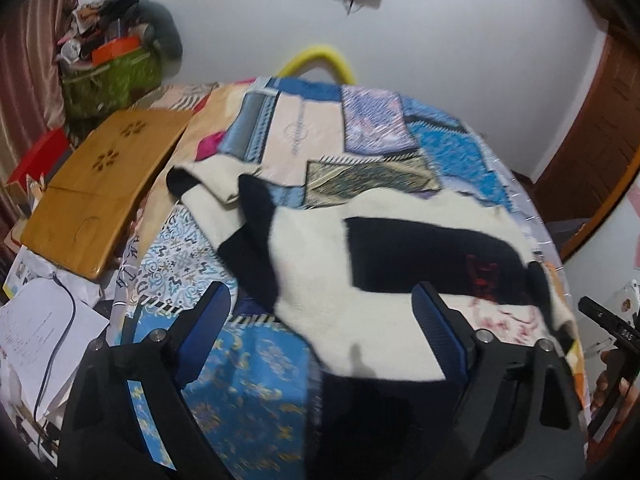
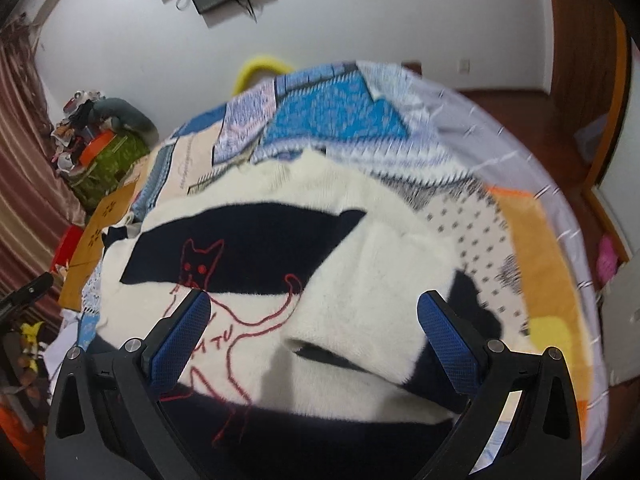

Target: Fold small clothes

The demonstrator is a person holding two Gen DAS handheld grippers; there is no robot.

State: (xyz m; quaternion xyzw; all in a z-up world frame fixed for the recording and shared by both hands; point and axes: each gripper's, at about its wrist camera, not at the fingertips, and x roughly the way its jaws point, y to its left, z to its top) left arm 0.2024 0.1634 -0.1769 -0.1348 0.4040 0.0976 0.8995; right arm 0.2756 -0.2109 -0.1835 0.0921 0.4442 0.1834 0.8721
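Observation:
A small white and black sweater (image 1: pixel 316 256) with a red cat outline lies spread on the patchwork bedspread (image 1: pixel 304 128). Its left sleeve with a black cuff (image 1: pixel 182 182) stretches toward the far left. My left gripper (image 1: pixel 322 304) is open and empty, hovering over the sweater's near hem. In the right wrist view the sweater (image 2: pixel 360 280) fills the middle, its right sleeve folded over the body. My right gripper (image 2: pixel 314 314) is open and empty just above the cat outline (image 2: pixel 208 276) and the folded sleeve.
A wooden lap tray (image 1: pixel 104 184) lies on the bed's left side, with papers and a cable (image 1: pixel 44 332) beside it. A green bag of clutter (image 1: pixel 112 72) stands at the far left. The bed's right edge (image 2: pixel 560 208) drops to the floor near a wooden door.

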